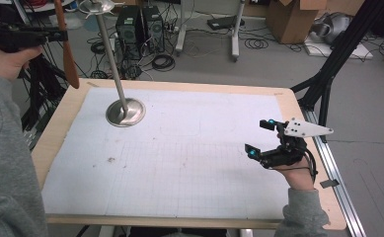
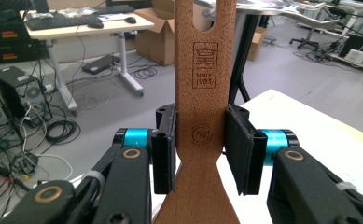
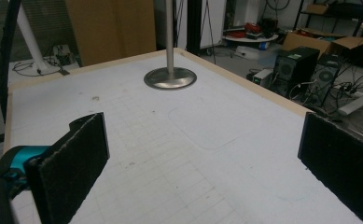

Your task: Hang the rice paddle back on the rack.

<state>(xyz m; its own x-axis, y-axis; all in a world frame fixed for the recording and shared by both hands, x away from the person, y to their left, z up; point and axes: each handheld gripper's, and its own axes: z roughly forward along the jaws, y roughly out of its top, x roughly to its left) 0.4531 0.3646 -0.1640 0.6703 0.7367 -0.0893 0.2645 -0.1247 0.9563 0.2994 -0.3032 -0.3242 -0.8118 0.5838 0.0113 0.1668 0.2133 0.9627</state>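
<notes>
high view: near the surface's (image 1: pixel 61 123) right edge, the right tool (image 1: pixel 258 138) hovers low, jaws wide apart, with bare white gridded paper (image 1: pixel 189 163) ahead. farther back left, a shiny metal stand (image 1: pixel 125 111) rises from a round base. beyond the far-left corner, the left tool (image 2: pixel 200 149) is raised, clamped on a flat wooden spatula (image 2: pixel 200 93).

Grey floor (image 1: pixel 278 69) strewn with cables (image 1: pixel 162 61), computer towers (image 1: pixel 139 27), cardboard boxes (image 1: pixel 293 17) and white-legged desks (image 2: pixel 72 28).
</notes>
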